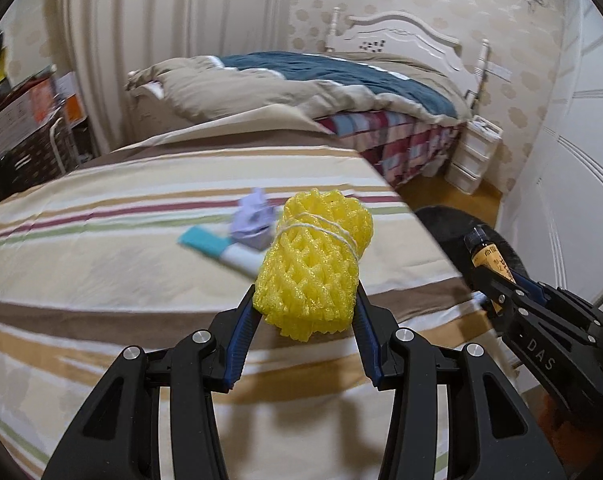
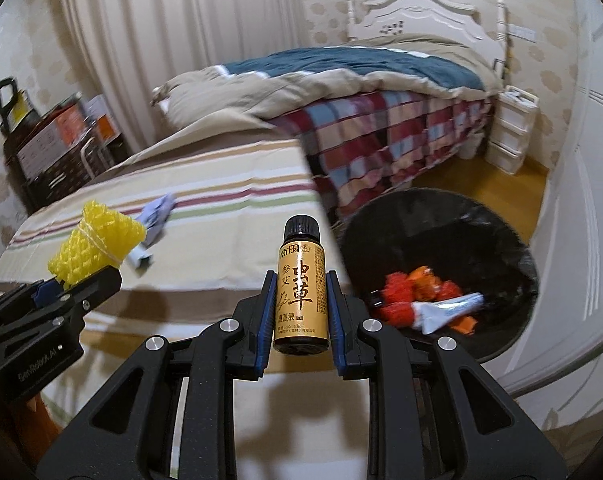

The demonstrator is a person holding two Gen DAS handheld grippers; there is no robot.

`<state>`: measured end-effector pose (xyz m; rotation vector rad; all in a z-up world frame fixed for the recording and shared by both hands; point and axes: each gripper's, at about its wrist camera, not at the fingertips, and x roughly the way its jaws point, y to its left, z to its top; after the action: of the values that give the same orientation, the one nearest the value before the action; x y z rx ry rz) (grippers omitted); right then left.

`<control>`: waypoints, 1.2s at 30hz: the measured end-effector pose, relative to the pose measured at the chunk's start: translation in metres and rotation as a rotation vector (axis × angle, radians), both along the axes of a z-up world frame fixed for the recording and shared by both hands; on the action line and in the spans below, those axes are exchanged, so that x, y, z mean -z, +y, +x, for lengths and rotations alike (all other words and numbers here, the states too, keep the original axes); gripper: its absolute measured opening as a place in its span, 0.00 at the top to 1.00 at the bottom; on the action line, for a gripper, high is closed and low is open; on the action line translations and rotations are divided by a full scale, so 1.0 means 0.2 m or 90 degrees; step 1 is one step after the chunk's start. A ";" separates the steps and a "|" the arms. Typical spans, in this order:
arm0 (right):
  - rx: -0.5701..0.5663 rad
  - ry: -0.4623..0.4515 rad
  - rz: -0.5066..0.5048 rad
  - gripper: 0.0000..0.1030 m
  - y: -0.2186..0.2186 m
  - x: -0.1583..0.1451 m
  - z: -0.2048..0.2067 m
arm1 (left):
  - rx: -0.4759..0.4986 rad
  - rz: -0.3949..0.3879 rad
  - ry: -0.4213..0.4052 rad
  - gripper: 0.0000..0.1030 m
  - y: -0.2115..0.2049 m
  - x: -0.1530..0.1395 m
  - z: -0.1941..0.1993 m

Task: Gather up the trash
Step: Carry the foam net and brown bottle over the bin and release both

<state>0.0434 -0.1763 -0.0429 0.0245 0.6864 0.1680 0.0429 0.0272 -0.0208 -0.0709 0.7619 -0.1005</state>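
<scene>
My left gripper (image 1: 305, 292) is shut on a yellow foam net roll (image 1: 315, 260) tied with white string, held above the striped table; it also shows in the right wrist view (image 2: 95, 250). My right gripper (image 2: 299, 280) is shut on a small brown bottle (image 2: 301, 292) with a gold label and black cap, upright, near the table's right edge; the bottle also shows in the left wrist view (image 1: 487, 254). A black-lined trash bin (image 2: 501, 224) stands on the floor to the right, holding orange scraps and a white tube (image 2: 447, 310). A crumpled purple paper (image 1: 253, 220) and a teal-and-white tube (image 1: 221, 250) lie on the table.
The table wears a striped cloth (image 1: 101, 280). Behind it is a bed (image 1: 321, 84) with a plaid sheet and blue-tan quilt. White drawers (image 1: 475, 156) stand by the bed. Boxes and a dark shelf (image 1: 25, 132) sit at far left. A white door (image 2: 581, 240) is at right.
</scene>
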 end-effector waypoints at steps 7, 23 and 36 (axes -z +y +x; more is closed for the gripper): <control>0.052 -0.015 0.003 0.78 -0.21 -0.04 0.09 | 0.045 0.003 -0.004 0.55 -0.22 -0.01 0.13; 0.122 -0.003 0.006 0.78 -0.53 0.00 0.29 | 0.108 0.045 -0.002 0.55 -0.62 0.02 0.35; 0.149 -0.005 -0.001 0.78 -0.63 0.03 0.39 | 0.109 0.066 0.007 0.55 -0.78 0.05 0.48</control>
<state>0.1205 -0.3025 -0.0480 0.1019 0.6711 -0.0568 0.1389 -0.1278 -0.0310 0.0919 0.7817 -0.2233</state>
